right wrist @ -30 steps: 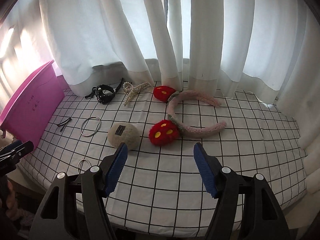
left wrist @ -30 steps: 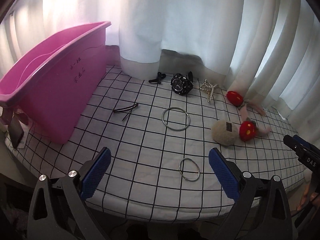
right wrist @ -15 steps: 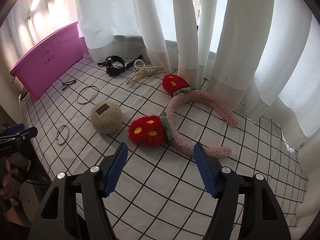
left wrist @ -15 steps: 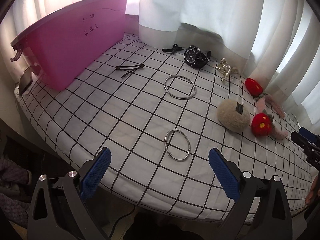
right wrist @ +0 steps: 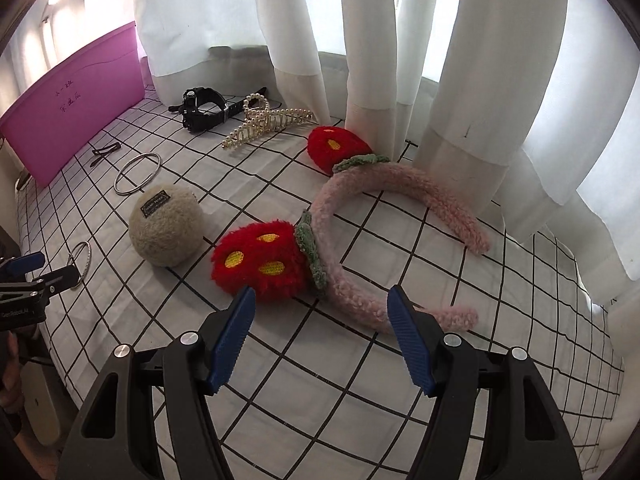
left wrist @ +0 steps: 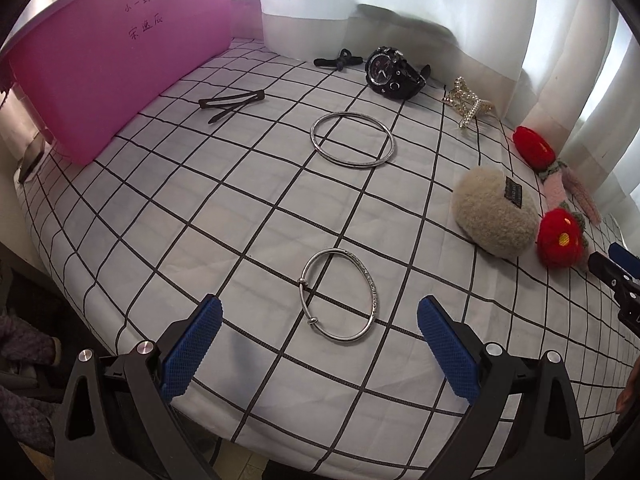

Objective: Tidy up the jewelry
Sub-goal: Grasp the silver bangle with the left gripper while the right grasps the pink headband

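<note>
Partly cut off at the left edge of both views, the pink bin (left wrist: 100,60) shows only its outer wall; its inside is hidden. Handwriting on it is too small to read. Both grippers hang with jaws released, nothing between them: the left gripper (left wrist: 318,342) above the small silver bangle (left wrist: 340,294), the right gripper (right wrist: 322,334) over the strawberry headband (right wrist: 360,240). On the checked bench cloth (left wrist: 200,220) lie, farther off, a large silver ring (left wrist: 352,145), hair clips (left wrist: 230,102), a black watch (left wrist: 390,74), a pearl claw clip (right wrist: 266,120) and a beige fuzzy ball (right wrist: 166,230). White curtains (right wrist: 472,80) drape over the far edge.
</note>
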`<state>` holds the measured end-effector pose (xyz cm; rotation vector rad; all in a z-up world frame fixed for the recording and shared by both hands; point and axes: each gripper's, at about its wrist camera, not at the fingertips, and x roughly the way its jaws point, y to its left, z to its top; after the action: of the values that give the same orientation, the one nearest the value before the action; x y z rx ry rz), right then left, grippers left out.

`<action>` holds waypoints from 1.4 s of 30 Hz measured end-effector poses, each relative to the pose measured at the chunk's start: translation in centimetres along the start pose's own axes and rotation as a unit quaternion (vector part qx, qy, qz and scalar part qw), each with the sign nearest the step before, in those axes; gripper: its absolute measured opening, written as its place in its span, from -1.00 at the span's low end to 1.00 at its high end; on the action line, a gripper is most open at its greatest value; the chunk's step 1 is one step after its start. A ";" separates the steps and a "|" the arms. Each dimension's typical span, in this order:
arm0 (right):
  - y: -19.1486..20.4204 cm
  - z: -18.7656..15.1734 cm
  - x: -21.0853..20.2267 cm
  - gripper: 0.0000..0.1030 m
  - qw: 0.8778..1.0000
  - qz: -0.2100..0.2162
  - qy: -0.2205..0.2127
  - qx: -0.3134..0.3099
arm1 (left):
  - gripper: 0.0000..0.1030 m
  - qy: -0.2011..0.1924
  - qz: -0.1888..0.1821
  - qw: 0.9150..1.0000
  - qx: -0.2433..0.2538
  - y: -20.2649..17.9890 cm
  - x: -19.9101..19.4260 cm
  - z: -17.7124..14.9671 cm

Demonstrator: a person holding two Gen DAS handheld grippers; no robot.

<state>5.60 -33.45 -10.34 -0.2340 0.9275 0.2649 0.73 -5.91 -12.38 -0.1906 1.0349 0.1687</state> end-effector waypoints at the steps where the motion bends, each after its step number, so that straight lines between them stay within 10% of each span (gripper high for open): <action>1: -0.1 0.1 0.4 0.27 1.000 -0.001 0.002 -0.003 | 0.87 0.001 0.000 1.000 -0.003 0.0 0.2 0.0; 42: 1.1 1.5 5.5 0.43 0.994 0.085 0.025 -0.058 | 0.90 -0.004 0.052 0.998 -0.033 -1.0 1.9 -0.2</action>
<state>9.54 -31.29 -14.08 -0.2689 0.9838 0.4729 1.76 -6.80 -13.99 -0.1949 1.0328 0.2981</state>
